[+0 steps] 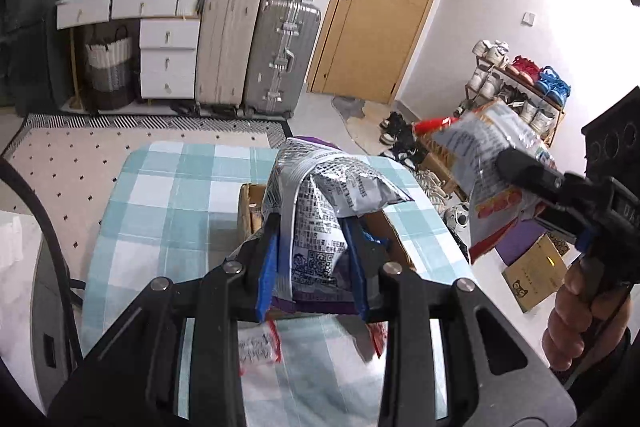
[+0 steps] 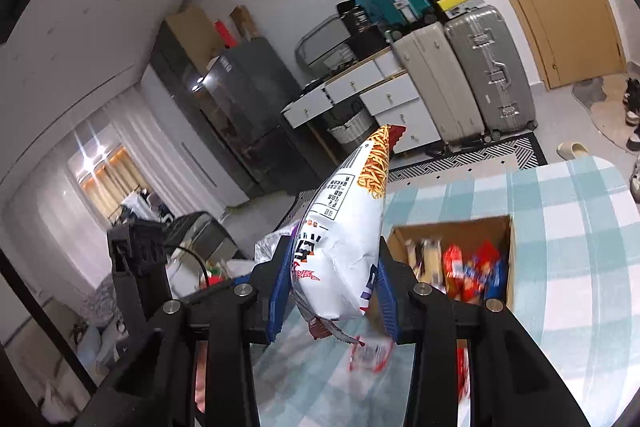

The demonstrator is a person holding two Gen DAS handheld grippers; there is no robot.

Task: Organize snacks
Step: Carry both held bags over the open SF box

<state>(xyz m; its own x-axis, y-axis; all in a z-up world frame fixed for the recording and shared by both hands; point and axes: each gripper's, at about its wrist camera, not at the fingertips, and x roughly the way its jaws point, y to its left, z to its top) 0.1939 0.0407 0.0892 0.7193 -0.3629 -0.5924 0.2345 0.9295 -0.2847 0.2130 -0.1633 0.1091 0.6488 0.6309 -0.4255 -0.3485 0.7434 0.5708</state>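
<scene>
The silver-and-purple snack bag (image 1: 320, 219) is pinched between the blue pads of the left gripper (image 1: 314, 267) and held above the desk (image 1: 168, 187), in front of the open cardboard box (image 1: 250, 211). The bag's upper part folds over to the right, and its printed back faces the camera.

The white snack bag (image 2: 340, 259), printed with a noodle picture near its top corner, is pinched between the blue pads of the right gripper (image 2: 332, 291). It stands tilted, its point up, and clear of the desk surface. In the left wrist view this bag (image 1: 492, 171) hangs at the right, off the desk edge, with a hand (image 1: 576, 311) on the gripper handle.

The cardboard box (image 2: 452, 259) rests on the checked blue-and-white cloth and contains red, blue and yellow packets (image 2: 472, 271). A small clear packet with red trim (image 1: 260, 347) lies on the cloth below the left gripper.

Beyond the desk stand suitcases (image 1: 256, 55), a white drawer unit (image 1: 168, 55) and a wooden door (image 1: 384, 3).
</scene>
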